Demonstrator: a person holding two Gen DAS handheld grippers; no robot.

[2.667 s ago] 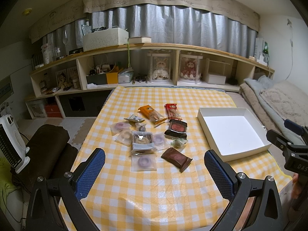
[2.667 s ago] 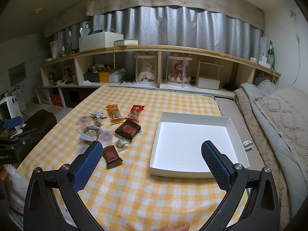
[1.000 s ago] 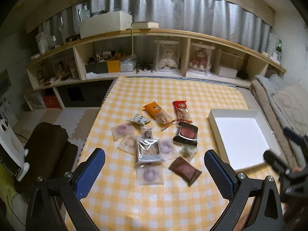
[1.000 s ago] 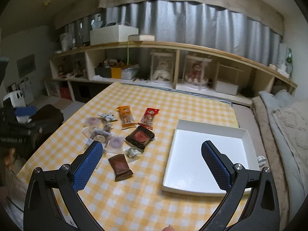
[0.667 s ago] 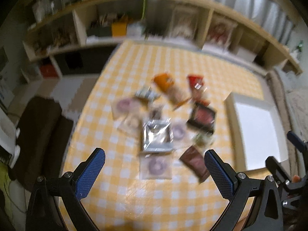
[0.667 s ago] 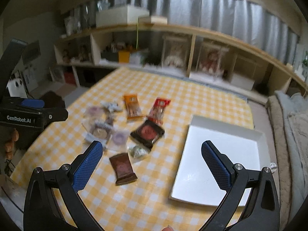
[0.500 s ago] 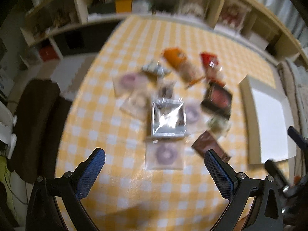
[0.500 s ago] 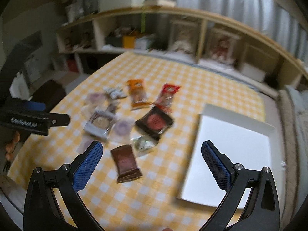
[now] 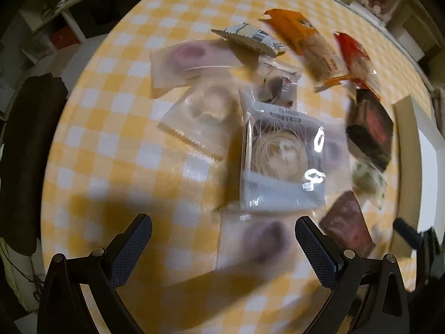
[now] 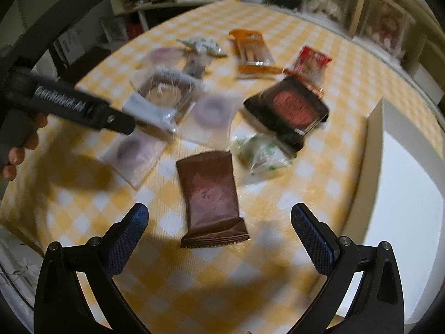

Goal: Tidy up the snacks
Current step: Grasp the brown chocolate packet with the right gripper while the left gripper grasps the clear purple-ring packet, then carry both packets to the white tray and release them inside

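Several snack packets lie on a yellow checked table [image 9: 116,150]. My left gripper [image 9: 222,239] is open, low over a clear packet with a purple sweet [image 9: 258,243], just below a clear-wrapped pastry [image 9: 281,153]. My right gripper [image 10: 218,229] is open, low over a brown packet [image 10: 210,192]. A white tray [image 10: 408,183] stands at the right, and its edge shows in the left wrist view [image 9: 408,144]. The left gripper's body crosses the right wrist view [image 10: 69,105]. Both views are blurred by motion.
Further snacks lie beyond: an orange packet [image 10: 251,48], a red packet [image 10: 311,61], a dark square packet [image 10: 292,105], a green-white sweet [image 10: 258,153] and a silver wrapper [image 9: 247,37]. Shelves [image 10: 361,14] run behind the table. A dark seat [image 9: 25,150] is left of it.
Both grippers have tilted down and dropped close to the table. The left one now hangs over the purple-sweet packet, the right one over the brown packet. Both stayed open.
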